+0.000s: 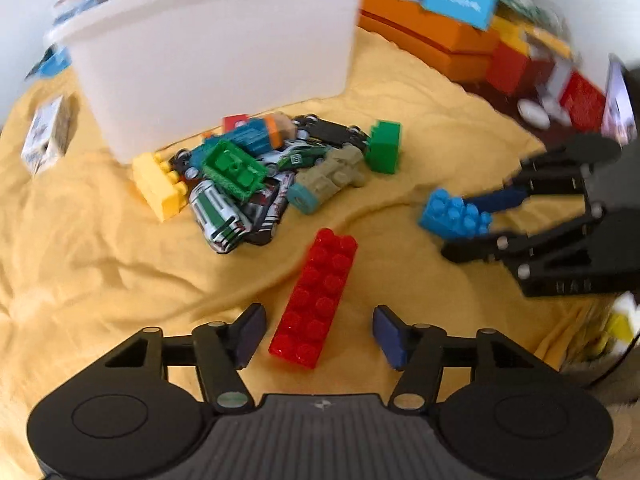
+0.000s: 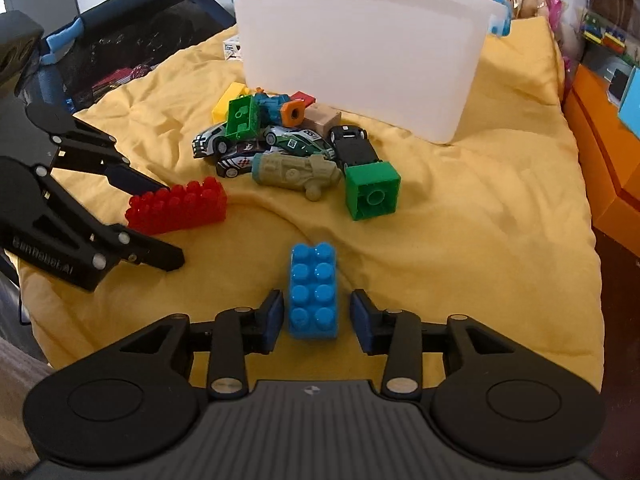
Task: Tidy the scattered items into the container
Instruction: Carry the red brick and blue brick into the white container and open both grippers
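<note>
Both claws gape apart: left claw (image 1: 319, 334) straddles the red brick (image 1: 314, 298), right claw (image 2: 313, 319) straddles the blue brick (image 2: 314, 292).

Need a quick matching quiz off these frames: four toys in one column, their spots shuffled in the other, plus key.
1. red brick
2. blue brick
3. green cube
4. yellow brick

A. between the open right gripper's fingers
B. pile's left edge, by the white bin
C. between the open left gripper's fingers
D. right end of the pile, hollow side showing

Pairs: 1-C, 2-A, 3-D, 4-B
</note>
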Motion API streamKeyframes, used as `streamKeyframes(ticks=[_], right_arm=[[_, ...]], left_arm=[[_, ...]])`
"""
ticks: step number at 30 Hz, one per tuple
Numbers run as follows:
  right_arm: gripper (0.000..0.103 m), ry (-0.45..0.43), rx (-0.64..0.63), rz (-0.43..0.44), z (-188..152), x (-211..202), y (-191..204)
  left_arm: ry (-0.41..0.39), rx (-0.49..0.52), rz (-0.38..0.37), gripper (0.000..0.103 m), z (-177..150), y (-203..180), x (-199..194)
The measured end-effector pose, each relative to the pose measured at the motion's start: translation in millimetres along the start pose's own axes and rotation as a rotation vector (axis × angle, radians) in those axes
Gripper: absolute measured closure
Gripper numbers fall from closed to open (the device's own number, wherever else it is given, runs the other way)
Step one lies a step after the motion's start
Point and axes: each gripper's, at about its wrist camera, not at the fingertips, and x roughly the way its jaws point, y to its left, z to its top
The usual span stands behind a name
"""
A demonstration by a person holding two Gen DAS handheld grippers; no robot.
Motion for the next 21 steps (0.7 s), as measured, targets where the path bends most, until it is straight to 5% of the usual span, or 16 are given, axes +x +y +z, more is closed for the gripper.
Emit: streamKeyframes(ticks=[1,2,7,15,21], right_arm=[[0.075,0.005,0.002,0.005,2,0,0],[0.076,0.01,0.008,0.011,4,-2,-1],[0.076,-0.04,-0.007,0.024,27,-19,-3],[0.076,-0.376,0.054,-0.034,128,-75,-47],[0.075,-0.374,0.118,-0.082,190,-38,-75]], left_arm=[[-0.006,-0.018,-0.017,0.066,1,2,-2],[-0.002,-0.024,-0.034,0.076,3,2,-3],[-0.059,-0.016,-0.061,0.076,26,1,-27],[-0.349,0.041,0.066,0.076,130,24,-95],[-0.359,0.027,0.187,0.076,191,54,-69]])
